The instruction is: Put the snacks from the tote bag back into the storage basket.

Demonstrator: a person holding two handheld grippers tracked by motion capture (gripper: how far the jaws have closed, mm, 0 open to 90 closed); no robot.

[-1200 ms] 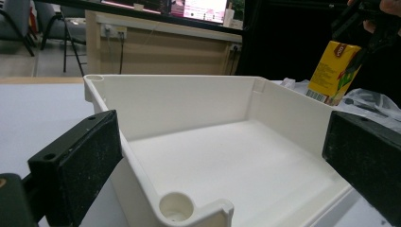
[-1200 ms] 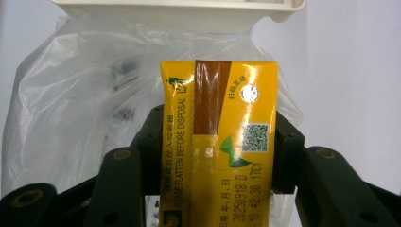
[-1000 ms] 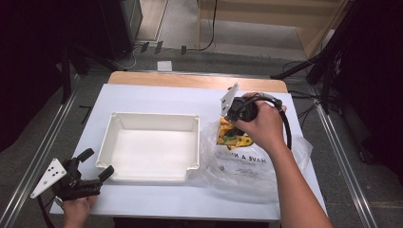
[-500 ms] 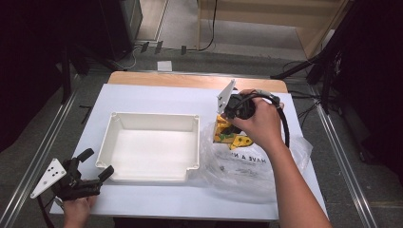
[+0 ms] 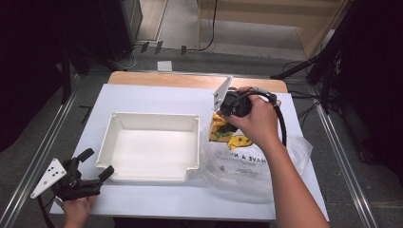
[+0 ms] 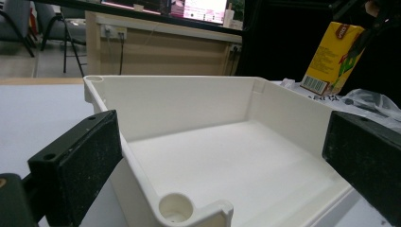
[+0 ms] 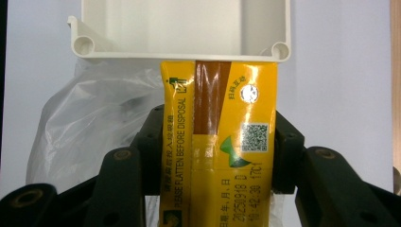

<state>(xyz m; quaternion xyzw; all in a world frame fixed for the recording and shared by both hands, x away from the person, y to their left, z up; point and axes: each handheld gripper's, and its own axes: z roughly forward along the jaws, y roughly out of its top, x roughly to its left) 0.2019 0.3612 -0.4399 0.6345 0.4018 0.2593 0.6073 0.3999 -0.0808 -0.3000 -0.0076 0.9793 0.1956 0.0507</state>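
Observation:
A yellow drink carton (image 7: pixel 220 142) sits between the black fingers (image 7: pixel 150 142) of my right gripper (image 7: pixel 217 151), which is shut on it. In the high view that right gripper (image 5: pixel 227 118) holds the carton (image 5: pixel 218 132) just above a clear plastic bag (image 5: pixel 252 166), beside the right wall of the white tray (image 5: pixel 154 115). The tray's near rim (image 7: pixel 179 52) lies straight ahead of the carton. My left gripper (image 5: pixel 98 162) stands open at the tray's front-left corner. Between its wide-apart pads (image 6: pixel 90 161) I see the empty tray (image 6: pixel 189 99) and, beyond it, the carton (image 6: pixel 333 56).
The tray and bag lie on a white sheet (image 5: pixel 157 97) over a wooden table (image 5: pixel 190 80). The crumpled bag (image 7: pixel 90 123) spreads across the table's right front. Metal rails (image 5: pixel 43 142) run along both sides, and cables lie on the floor behind.
My right gripper has shifted a little to the left with the carton, closer to the tray's right wall. The left gripper has stayed where it was.

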